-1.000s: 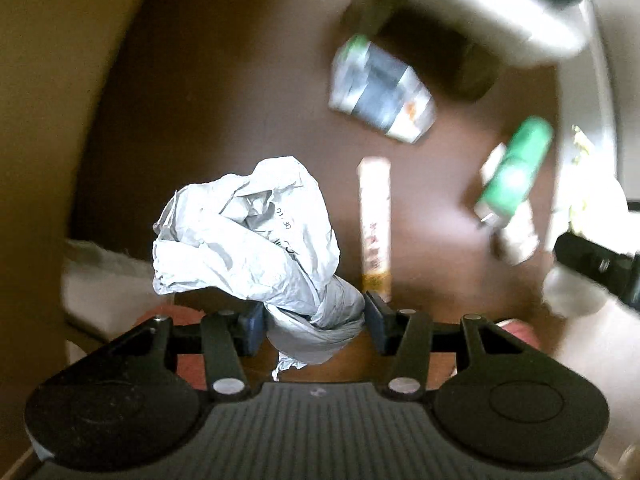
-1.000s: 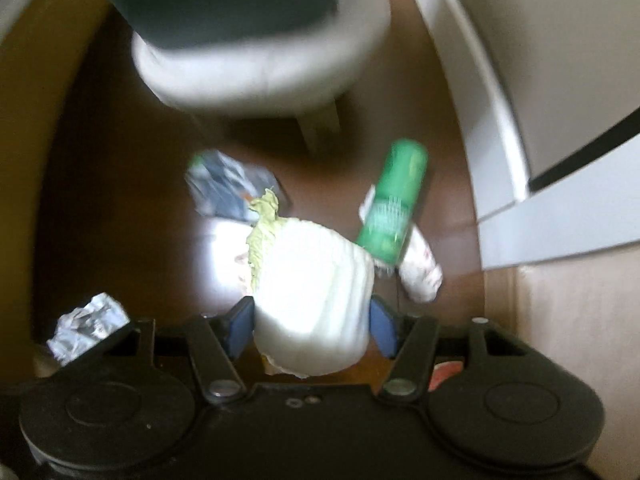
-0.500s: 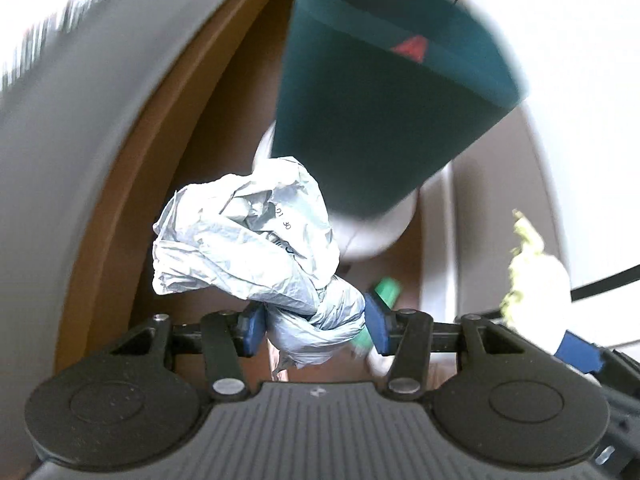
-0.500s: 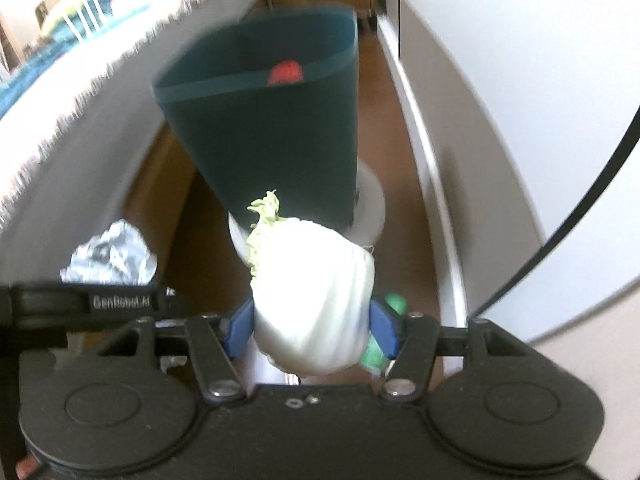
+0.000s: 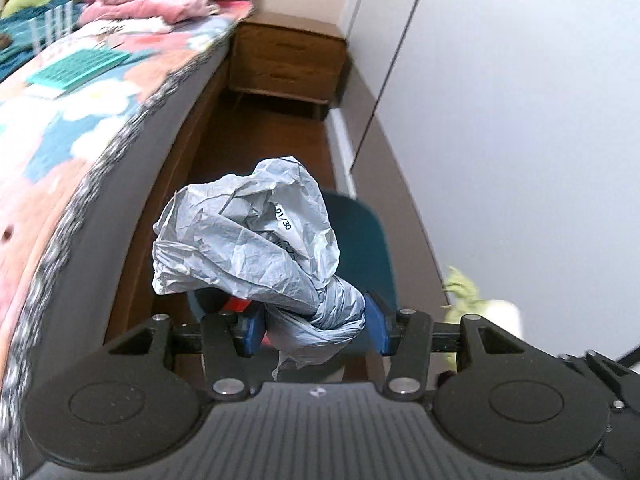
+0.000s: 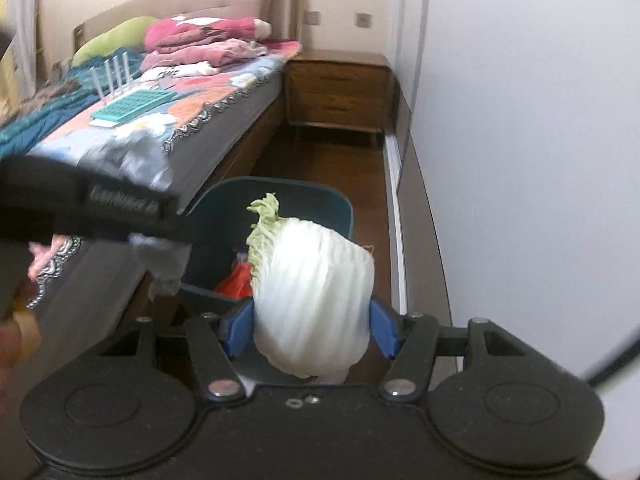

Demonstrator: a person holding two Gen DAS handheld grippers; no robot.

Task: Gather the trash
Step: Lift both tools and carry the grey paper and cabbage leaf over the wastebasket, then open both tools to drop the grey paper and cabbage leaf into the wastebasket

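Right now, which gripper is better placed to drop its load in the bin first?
Right, probably. The right gripper holds the cabbage chunk directly over the open teal bin, red trash visible inside. The left gripper holds the crumpled paper nearer the bin's edge.

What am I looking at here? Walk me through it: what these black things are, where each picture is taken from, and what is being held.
The black things are two hand-held grasping tools, one in each of a person's hands, each with a camera looking forward along its two fingers.

The left camera shows the left tool clamped on a crumpled paper ball. The right camera shows the right tool clamped on a piece of cabbage.

Beyond both stands a dark teal trash bin on the wooden floor, with something red already inside. A bed runs along the left and a nightstand sits at the far end.
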